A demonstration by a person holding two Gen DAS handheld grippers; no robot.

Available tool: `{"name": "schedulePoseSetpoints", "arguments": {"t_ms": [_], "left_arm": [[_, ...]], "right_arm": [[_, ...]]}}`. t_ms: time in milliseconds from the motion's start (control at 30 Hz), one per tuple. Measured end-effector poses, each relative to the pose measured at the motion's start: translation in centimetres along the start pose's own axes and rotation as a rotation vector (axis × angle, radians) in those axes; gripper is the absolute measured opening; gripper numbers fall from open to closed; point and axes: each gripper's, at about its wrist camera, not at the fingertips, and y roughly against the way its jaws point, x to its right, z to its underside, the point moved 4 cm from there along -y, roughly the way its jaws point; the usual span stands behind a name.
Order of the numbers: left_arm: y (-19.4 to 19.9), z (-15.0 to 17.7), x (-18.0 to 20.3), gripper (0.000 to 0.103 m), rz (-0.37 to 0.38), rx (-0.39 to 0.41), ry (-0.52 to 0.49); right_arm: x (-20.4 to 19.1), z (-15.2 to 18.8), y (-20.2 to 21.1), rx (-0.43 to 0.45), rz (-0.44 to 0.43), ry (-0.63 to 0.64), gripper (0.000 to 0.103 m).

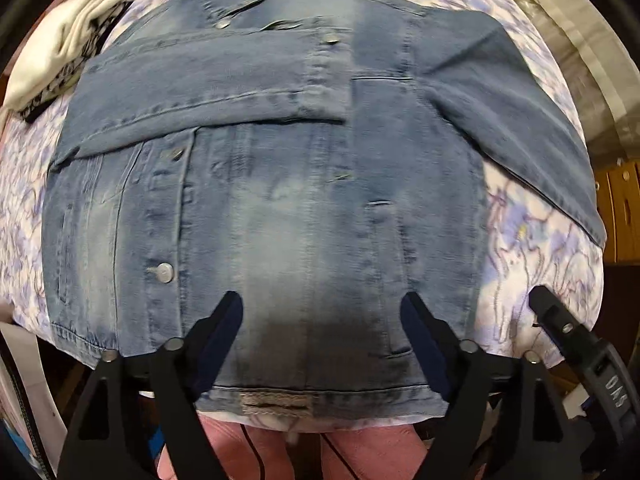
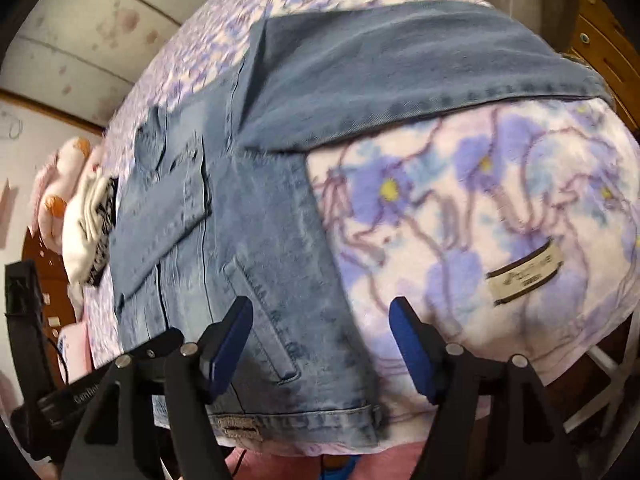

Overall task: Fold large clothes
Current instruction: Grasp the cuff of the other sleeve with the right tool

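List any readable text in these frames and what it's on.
"DAS": white letters, seen turned, on the right gripper's black body, left wrist view.
"Sen...": white print on the left gripper's body, right wrist view, rest cut off.
Sewn label on the floral blanket: too blurred to read.

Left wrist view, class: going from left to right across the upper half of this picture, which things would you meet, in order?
White and black patterned cloth → folded-over sleeve → jacket chest → outstretched sleeve → flowered blanket beyond it.
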Motion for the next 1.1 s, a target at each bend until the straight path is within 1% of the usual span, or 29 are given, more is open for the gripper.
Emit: {"name": "schedulePoseSetpoints", "arguments": {"t_ms": [67,100,167,233,333,433,600,733,800,900,1033,1100], "left_arm": [[0.1,0.2,1.6,0.083,-0.001,0.004,-0.024],[0.1,0.2,1.8,0.086,0.0,0.004,-0.032],[0.2,0.2,3.6,0.089,-0.001,0.006,-0.072],[0.3,0.3,5.2,0.089,-0.004,0.011,-0.12],[0.2,0.2,7.8,0.089,-0.005,0.008,-0.19],[0.2,-0.2,10.1,0.089,-0.025,0.021,-0.252],[0.3,-0.9,13.6,0.089,-0.052,0.046,-0.351],[0.4,-1.5,16.2,0.089,-0.078,0.079,-0.441],[0.3,-1.9,17.3,0.089,-0.077,0.086,-0.477],[-0.2,-2.4,18.6,0.089,-0.073,0.075,-0.501],[-0.5,-3.4,19.5,0.089,-0.058,0.064,-0.485],[-0.6,-3.7,19.6,0.089,-0.066,0.072,-0.483]], "right_arm": [[1.1,-0.8,0.7,0.026,-0.024,-0.025,0.072],[1.7,-1.2,1.1,0.038,-0.033,-0.039,0.073],[2.9,-2.0,1.6,0.054,-0.053,-0.062,0.073],[4.4,-3.1,2.0,0.067,-0.062,-0.067,0.073],[6.1,-4.5,2.2,0.083,-0.016,-0.039,0.073],[7.9,-5.8,2.3,0.1,-0.007,-0.051,0.073],[12.4,-8.1,2.7,0.148,0.019,-0.137,0.073],[16.1,-9.7,2.9,0.178,0.014,-0.243,0.073],[17.8,-10.4,2.9,0.185,0.018,-0.275,0.073],[19.4,-11.4,3.2,0.223,-0.001,-0.329,0.073],[21.9,-13.3,3.2,0.287,-0.039,-0.426,0.073],[22.7,-13.9,3.1,0.311,-0.061,-0.473,0.073]]}}
